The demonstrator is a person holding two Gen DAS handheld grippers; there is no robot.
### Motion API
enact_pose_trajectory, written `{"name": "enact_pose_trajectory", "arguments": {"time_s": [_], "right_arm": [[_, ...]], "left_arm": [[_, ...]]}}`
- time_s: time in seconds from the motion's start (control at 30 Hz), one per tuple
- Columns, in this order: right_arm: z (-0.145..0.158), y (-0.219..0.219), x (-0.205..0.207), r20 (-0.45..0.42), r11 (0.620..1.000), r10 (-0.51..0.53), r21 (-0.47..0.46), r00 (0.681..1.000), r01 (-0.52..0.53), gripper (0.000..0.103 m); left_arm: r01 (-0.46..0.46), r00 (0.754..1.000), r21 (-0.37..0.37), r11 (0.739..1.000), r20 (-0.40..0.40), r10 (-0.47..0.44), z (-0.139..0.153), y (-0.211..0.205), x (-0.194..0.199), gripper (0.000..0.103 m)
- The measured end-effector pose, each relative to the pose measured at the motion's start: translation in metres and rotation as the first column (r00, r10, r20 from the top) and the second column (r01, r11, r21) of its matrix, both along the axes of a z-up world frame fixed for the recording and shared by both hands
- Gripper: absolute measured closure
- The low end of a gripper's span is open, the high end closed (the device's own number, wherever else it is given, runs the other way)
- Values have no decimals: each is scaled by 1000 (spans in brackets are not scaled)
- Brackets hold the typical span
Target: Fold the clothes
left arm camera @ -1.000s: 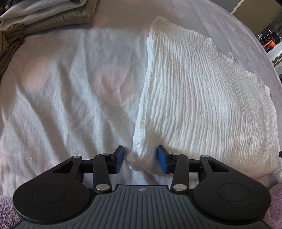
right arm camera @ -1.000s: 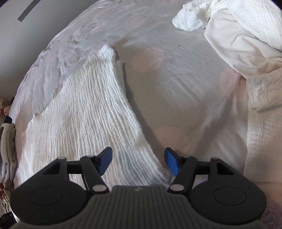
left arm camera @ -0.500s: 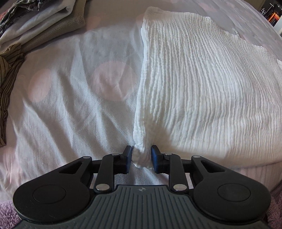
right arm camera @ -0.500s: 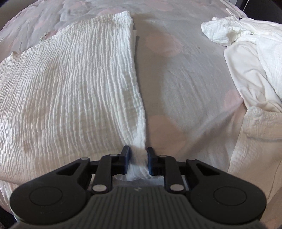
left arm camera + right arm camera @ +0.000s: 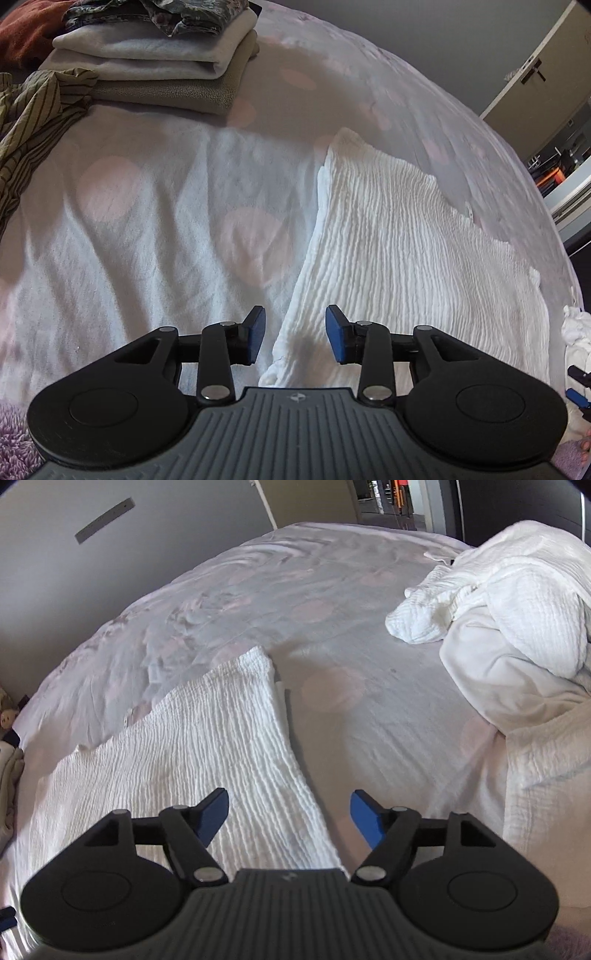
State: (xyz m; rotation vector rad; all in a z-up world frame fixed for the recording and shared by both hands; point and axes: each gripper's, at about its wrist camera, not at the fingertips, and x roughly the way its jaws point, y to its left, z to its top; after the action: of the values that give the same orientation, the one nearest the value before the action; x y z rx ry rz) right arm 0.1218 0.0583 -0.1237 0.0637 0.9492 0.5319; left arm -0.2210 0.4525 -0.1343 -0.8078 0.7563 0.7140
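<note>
- Lying flat on the bedsheet [image 5: 155, 229], a white crinkled cloth [image 5: 406, 251] is seen, folded edges showing along both sides.
- Left gripper [image 5: 293, 334] is held open, nothing clamped; the cloth's near left corner sits just below and between the jaws.
- Right gripper [image 5: 288, 814] is held open wide, nothing clamped; the near right corner passes under it.
- Long axis is judged to run away from both grippers, crinkle lines following it; the far end narrows toward the bed's far side.
- Each gripper is nearest its own corner; neither is favoured.
- Folded stack [image 5: 155, 62] is noted far left, loose white heap [image 5: 509, 613] to the right.
- Stage cannot be settled: cloth just laid down, or about to be picked up again.
</note>
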Motion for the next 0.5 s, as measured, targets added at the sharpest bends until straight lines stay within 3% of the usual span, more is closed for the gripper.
{"name": "enact_pose_trajectory", "arguments": {"time_s": [0.17, 0.27, 0.5], "right_arm": [[3, 12, 2, 50, 999, 25, -28, 998, -24, 26], [7, 20, 3, 98, 998, 56, 0, 994, -56, 14], [-3, 44, 23, 181, 1000, -16, 23, 983, 12, 9]], "left_arm": [[5, 999, 0, 1000, 49, -5, 5, 4, -5, 64], [14, 999, 16, 1000, 53, -15, 6, 5, 5, 64], [34, 998, 57, 998, 56, -37, 7, 8, 31, 64]]}}
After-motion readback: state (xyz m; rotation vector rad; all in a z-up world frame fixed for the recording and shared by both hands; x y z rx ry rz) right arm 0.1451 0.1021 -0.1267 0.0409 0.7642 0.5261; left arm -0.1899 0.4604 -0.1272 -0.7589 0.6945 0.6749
